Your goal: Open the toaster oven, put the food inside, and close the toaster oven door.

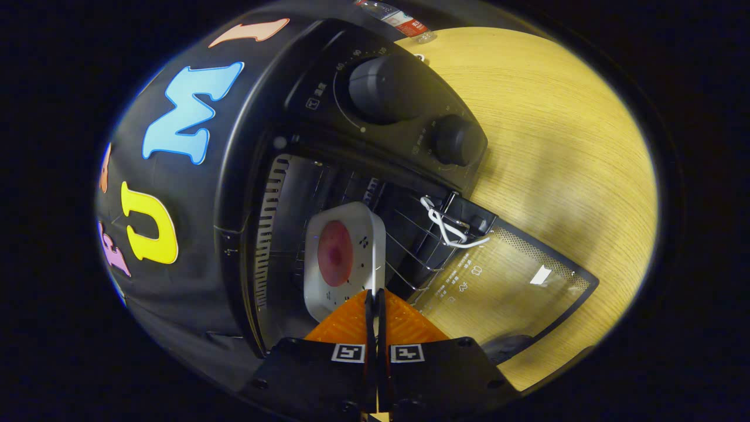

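The black toaster oven [246, 146] stands open, its glass door [504, 281] folded down flat over the wooden table [556, 146]. Inside, on the wire rack [410, 234], rests a white square plate [363, 234] carrying a round reddish piece of food [335, 253]. My gripper [375, 296] reaches into the oven mouth, and its fingers are pressed together on the plate's near rim. The plate sits just ahead of the fingers, mostly within the oven cavity.
Two dark knobs, a large one [381, 88] and a small one [454, 140], sit on the oven's control panel. A white cord [448, 228] loops at the door hinge. A plastic bottle [398, 17] lies beyond the oven.
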